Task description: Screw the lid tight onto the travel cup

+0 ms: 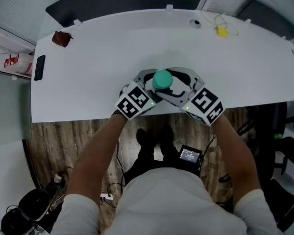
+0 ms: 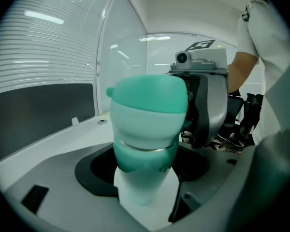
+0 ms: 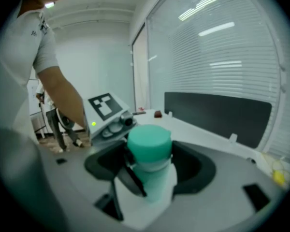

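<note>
With the left tool (image 1: 148, 82), grips the travel cup (image 2: 145, 153) low on its body, jaws closed against its sides. With the right tool (image 1: 178, 84), clasps the lid (image 1: 162, 80) from the opposite side and higher up, jaws closed on the teal cap. Stands the cup upright on the worktop (image 1: 103, 53), close to its near edge, directly between the two tools and touching both.

Places the cup's long axis vertical, crosswise to the reach of either tool. Puts neither tool nearer than the other, but only the right one at lid height. Shows a thin metal ring (image 2: 145, 148) just under the lid, level as far as can be seen. Cannot tell how far down the thread the lid already sits.

Seems to call next for a turn of the right tool about that upright axis, with the left tool as anchor below. Probably risks cross-threading, or tilting the cup toward the near edge, if the twist leans off that axis.
</note>
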`<state>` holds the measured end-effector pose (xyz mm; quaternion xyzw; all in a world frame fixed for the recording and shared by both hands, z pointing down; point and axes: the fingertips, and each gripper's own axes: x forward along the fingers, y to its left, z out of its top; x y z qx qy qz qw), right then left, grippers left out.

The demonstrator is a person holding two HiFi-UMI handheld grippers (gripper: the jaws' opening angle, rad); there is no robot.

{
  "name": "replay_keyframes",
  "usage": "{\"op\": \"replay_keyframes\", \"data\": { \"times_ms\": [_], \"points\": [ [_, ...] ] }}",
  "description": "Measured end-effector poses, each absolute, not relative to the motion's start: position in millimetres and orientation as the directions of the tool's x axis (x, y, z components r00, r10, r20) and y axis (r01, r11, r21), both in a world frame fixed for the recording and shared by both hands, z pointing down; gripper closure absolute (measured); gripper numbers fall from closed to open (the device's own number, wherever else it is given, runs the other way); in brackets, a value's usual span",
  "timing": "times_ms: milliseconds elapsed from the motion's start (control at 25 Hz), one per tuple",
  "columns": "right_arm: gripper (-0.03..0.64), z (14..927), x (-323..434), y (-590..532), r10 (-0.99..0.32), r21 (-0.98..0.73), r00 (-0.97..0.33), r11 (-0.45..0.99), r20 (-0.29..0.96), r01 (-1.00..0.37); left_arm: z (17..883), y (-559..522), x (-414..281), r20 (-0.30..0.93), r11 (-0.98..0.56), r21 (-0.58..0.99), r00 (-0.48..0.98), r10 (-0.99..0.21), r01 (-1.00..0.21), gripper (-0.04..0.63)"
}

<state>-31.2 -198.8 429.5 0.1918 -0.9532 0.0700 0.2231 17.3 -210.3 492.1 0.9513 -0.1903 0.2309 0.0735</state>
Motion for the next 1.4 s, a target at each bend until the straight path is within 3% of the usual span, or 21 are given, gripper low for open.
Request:
{"op": "replay_keyframes", "data": {
  "times_ms": [320, 840, 1400],
  "points": [
    [0.308, 434, -29, -203, -0.496, 0.037, -0.745, 0.842, 0.447, -0.538, 491, -214, 17, 0.434, -0.833, 0.039, 0.760, -0.484, -0.552, 0.268],
    [0.313, 435, -23, -204, -0.642, 0.029, -0.625, 0.708, 0.444, -0.706, 491, -218, 15, 0.405, -0.784, 0.038, 0.727, -0.555, -0.620, 0.268],
    [0.319, 434, -22, -211, -0.717, 0.028, -0.557, 0.623, 0.419, -0.782, 491, -224, 10, 0.362, -0.747, 0.080, 0.718, -0.595, -0.660, 0.268]
  ]
}}
